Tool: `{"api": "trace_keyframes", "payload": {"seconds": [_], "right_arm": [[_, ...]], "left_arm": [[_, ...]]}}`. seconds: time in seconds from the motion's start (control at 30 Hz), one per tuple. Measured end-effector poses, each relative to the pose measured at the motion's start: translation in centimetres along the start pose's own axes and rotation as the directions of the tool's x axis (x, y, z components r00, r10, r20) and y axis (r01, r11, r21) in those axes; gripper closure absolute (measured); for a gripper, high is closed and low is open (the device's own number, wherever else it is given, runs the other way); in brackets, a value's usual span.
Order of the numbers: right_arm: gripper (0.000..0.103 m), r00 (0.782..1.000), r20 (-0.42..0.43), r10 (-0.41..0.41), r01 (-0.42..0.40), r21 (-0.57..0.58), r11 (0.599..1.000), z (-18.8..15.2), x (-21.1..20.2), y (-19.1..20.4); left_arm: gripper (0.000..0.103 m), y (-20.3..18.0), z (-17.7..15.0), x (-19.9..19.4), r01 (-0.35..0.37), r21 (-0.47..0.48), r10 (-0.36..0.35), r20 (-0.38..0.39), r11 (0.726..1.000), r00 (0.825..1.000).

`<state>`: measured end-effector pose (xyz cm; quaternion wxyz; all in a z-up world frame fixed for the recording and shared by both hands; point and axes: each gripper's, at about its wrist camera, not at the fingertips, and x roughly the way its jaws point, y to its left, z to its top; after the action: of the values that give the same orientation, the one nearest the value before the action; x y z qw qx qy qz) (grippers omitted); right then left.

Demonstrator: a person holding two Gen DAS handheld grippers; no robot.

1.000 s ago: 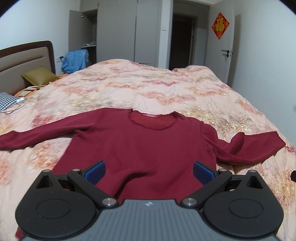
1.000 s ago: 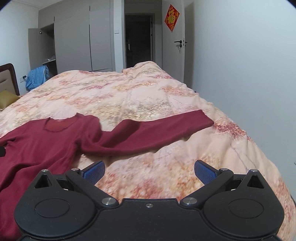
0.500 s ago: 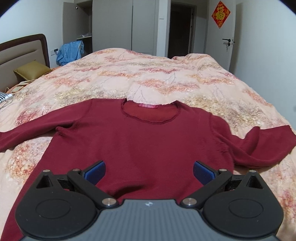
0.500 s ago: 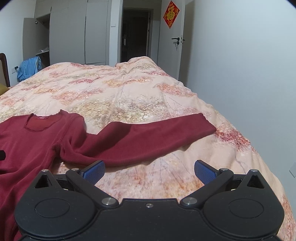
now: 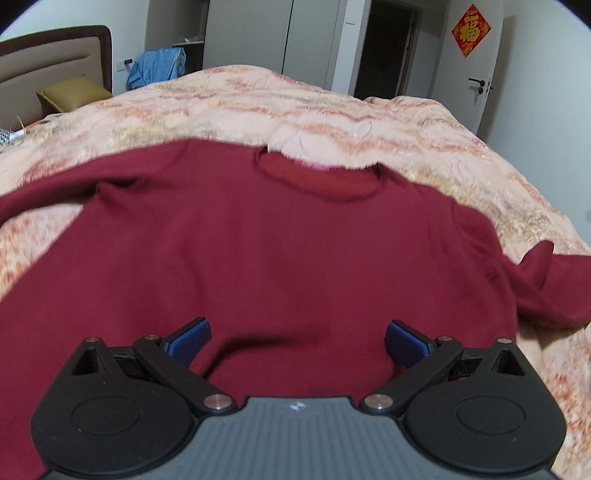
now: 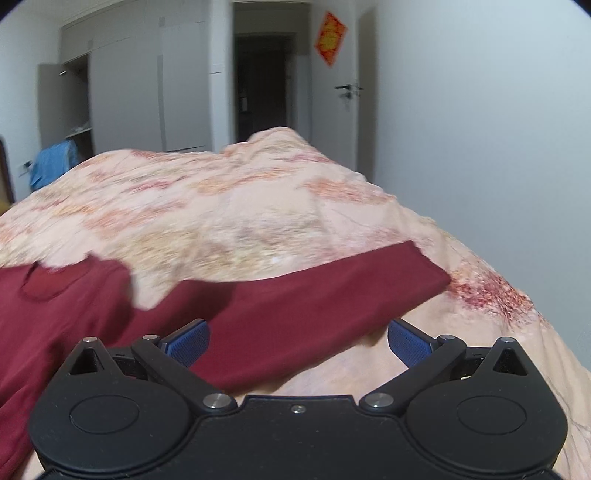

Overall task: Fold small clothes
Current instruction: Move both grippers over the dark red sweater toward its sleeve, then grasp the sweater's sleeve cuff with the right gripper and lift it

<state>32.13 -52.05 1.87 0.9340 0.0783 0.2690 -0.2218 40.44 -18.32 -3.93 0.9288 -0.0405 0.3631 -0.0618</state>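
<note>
Where left claw point(image 5: 297, 341) gapes, sweater point(image 5: 277, 251) spreads.

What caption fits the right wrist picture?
Open right tool over a red sweater's sleeve on a flowery quilt.

1. Sweater point(image 5: 280, 236) is solid dark red, with a bit of pink tag at the neckline.
2. Bed quilt point(image 6: 229, 206) is peachy pink with a blotchy orange-red floral print.
3. Both hand-held grippers, left point(image 5: 297, 341) and right point(image 6: 298, 341), are black with blue finger pads point(image 5: 188, 338).
4. Up around 1 o'clock: red and gold door ornament point(image 5: 471, 30).
5. Around 11 o'clock: blue cloth point(image 5: 155, 68), mustard pillow point(image 5: 72, 94).
</note>
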Motion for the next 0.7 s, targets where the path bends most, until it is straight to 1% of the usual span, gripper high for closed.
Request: {"api": "trace_keyframes", "payload": {"seconds": [0.13,0.23,0.3,0.37,0.4,0.43,0.47,0.5,0.57,0.63,0.7], "right_arm": [[0.005,0.997,-0.023,-0.074,0.076,0.086,0.993,0.8,3.7,-3.3],[0.011,0.987,-0.052,-0.154,0.159,0.137,0.978,1.1,6.2,-5.7],[0.017,0.979,-0.081,-0.189,0.2,0.165,0.966,1.2,7.9,-6.8],[0.029,0.974,-0.109,-0.2,0.219,0.215,0.952,1.1,9.3,-7.7],[0.032,0.974,-0.109,-0.201,0.222,0.241,0.945,1.1,9.6,-8.0],[0.04,0.974,-0.101,-0.203,0.223,0.252,0.942,1.1,9.8,-8.0],[0.054,0.974,-0.092,-0.206,0.222,0.24,0.945,1.2,9.9,-7.7],[0.061,0.974,-0.088,-0.207,0.222,0.211,0.952,1.4,9.9,-7.3],[0.097,0.976,-0.078,-0.203,0.214,0.169,0.962,1.7,9.8,-6.6],[0.098,0.98,-0.057,-0.19,0.197,0.176,0.964,2.1,9.2,-6.6],[0.099,0.984,-0.025,-0.174,0.175,0.227,0.958,2.4,7.8,-7.3]], "left_arm": [[0.0,-0.3,-1.4,0.0,-0.015,0.046,0.013,0.043,0.999,0.999],[0.0,-0.3,-2.1,0.3,-0.015,0.049,0.012,0.058,0.999,0.998],[0.0,-0.3,-2.5,0.5,-0.017,0.05,0.013,0.068,0.999,0.998],[0.0,-0.5,-2.6,0.6,-0.024,0.058,0.019,0.074,0.998,0.997],[0.0,-0.6,-2.7,0.6,-0.027,0.061,0.022,0.074,0.998,0.997],[0.0,-0.7,-2.7,0.6,-0.029,0.063,0.024,0.074,0.998,0.997],[0.0,-0.7,-2.7,0.6,-0.03,0.064,0.025,0.074,0.998,0.997],[0.0,-0.8,-2.7,0.7,-0.031,0.065,0.026,0.074,0.997,0.997],[0.0,-0.7,-2.7,0.7,-0.031,0.066,0.026,0.077,0.997,0.997],[0.0,-0.6,-2.8,0.6,-0.028,0.064,0.022,0.081,0.998,0.996],[0.0,-0.5,-2.8,0.6,-0.024,0.061,0.019,0.083,0.998,0.996]]}}
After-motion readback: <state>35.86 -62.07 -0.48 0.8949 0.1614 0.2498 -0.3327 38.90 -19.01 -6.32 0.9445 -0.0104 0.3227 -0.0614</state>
